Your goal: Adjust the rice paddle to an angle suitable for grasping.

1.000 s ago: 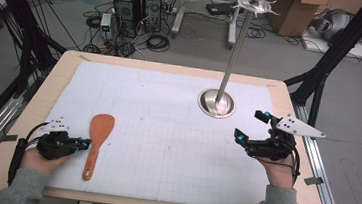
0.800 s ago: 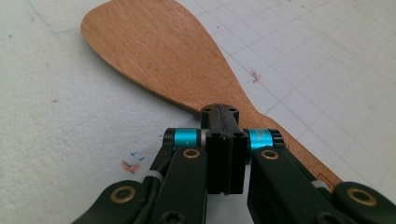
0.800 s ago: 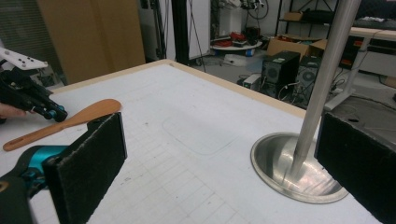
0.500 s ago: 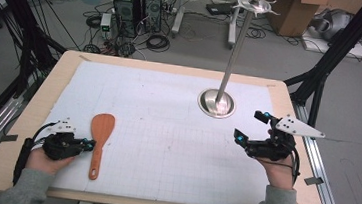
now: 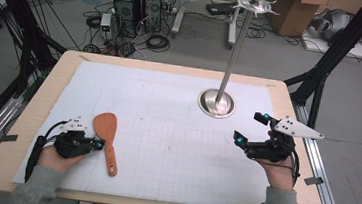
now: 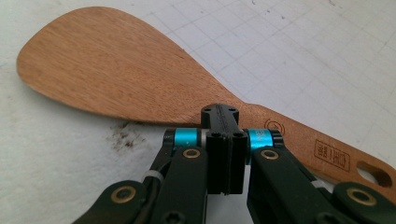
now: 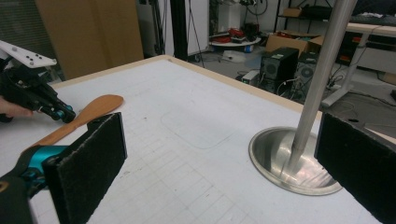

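A wooden spatula (image 5: 106, 130) lies flat on the white mat at the front left, blade away from me. My left gripper (image 5: 97, 142) is shut with nothing between its jaws. Its tip rests against the spatula (image 6: 121, 65) at the neck, where the blade narrows into the handle, as the left gripper (image 6: 219, 114) view shows close up. My right gripper (image 5: 251, 127) hovers at the right of the table, open wide and holding nothing. In the right gripper (image 7: 224, 163) view, the spatula (image 7: 88, 114) and the left gripper (image 7: 65, 114) appear far off at the left.
A steel stand with a round base (image 5: 216, 104) and a tall pole (image 5: 237, 47) stands on the mat at the back right, just ahead of the right gripper. The wooden table edge (image 5: 33, 103) frames the mat. Computers, cables and boxes lie on the floor beyond.
My left gripper has slid right against the spatula's neck. The spatula's handle end has swung to the right on the mat. The right gripper has kept still.
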`<state>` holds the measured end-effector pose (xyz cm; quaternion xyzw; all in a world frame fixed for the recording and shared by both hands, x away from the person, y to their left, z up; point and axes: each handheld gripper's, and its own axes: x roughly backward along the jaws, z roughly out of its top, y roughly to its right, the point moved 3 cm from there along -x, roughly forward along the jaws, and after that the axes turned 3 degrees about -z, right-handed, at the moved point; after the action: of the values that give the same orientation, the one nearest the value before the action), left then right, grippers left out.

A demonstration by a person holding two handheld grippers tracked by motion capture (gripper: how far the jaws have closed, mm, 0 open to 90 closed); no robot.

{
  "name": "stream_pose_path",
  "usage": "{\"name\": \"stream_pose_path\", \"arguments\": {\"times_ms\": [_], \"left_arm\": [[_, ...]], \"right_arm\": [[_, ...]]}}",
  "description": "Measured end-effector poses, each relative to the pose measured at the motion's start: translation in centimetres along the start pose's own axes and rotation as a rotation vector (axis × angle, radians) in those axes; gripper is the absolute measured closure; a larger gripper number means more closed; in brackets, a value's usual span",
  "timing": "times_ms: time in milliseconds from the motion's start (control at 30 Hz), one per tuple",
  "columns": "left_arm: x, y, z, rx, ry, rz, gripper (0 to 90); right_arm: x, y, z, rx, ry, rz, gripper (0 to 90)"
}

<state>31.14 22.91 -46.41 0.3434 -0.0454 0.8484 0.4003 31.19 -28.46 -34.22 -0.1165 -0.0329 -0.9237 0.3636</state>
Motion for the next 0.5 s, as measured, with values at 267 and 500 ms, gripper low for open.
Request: {"name": "stream_pose_path", "arguments": {"times_ms": [267, 500], "left_arm": [[-0.8, 0.2, 0.7, -0.005, -0.010, 0.007, 89.4], [-1.7, 0.5, 1.3, -0.012, -0.013, 0.000, 89.4]], "right_arm": [[0.8, 0.2, -0.2, -0.006, 0.003, -0.017, 0.9], [0.8, 0.1, -0.5, 0.000, -0.014, -0.016, 0.9]]}}
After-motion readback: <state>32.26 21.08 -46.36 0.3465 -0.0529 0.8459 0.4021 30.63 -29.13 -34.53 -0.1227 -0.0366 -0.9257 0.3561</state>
